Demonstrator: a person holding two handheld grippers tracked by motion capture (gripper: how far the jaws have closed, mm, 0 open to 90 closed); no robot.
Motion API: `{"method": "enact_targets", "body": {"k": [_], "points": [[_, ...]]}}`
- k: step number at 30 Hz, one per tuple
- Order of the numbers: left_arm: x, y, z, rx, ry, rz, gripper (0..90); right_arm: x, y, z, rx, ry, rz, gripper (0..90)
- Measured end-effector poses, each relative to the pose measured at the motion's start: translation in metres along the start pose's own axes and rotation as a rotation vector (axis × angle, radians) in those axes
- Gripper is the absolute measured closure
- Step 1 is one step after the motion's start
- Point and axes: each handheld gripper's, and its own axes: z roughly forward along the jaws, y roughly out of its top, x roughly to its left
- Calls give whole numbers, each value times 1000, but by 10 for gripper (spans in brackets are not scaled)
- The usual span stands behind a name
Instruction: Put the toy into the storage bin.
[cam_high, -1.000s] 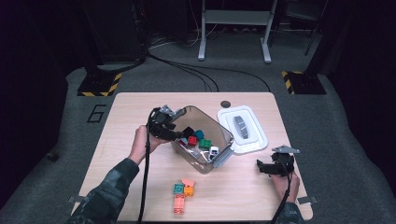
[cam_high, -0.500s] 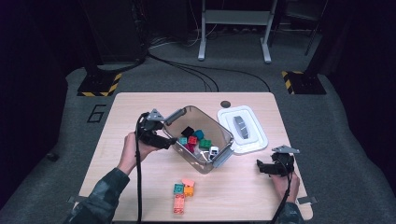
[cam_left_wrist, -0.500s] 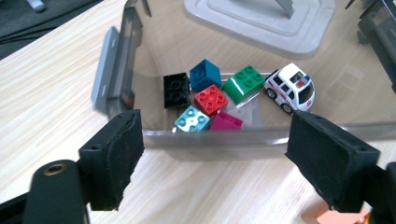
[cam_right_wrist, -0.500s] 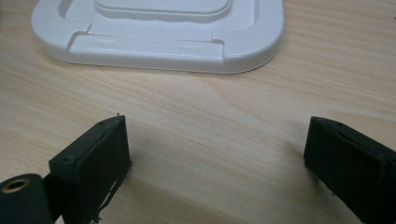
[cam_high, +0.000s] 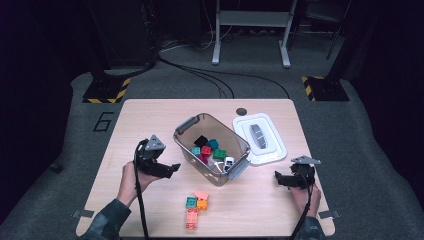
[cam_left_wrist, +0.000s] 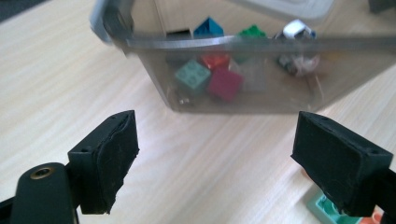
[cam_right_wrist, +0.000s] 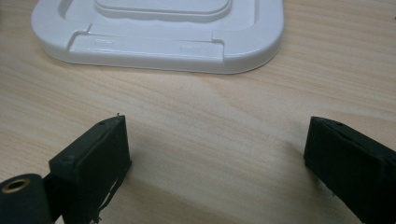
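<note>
Where legible, floor numeral "6" (cam_high: 103, 121)

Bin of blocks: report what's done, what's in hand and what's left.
Done: several blocks lie in the clear bin, its white lid off beside it. In hand: nothing; the left gripper has just been opening, with nothing between its jaws, beside the bin, and the right gripper hangs open near the lid. Left: the block cluster on the table.

White lid (cam_right_wrist: 159, 35) beyond wide-apart claw (cam_right_wrist: 217, 163)
</note>
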Motion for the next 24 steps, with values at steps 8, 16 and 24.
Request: {"method": "enact_targets", "body": {"k": [8,16,24], "points": [[-22,-32,25,36,-53,-25,126,0,0,0,0,0,0,60],[-47,-46,44,70,-105,-4,124,0,0,0,0,0,0,60],[-56,-53,55,109,-112,22,131,0,0,0,0,0,0,60]]}}
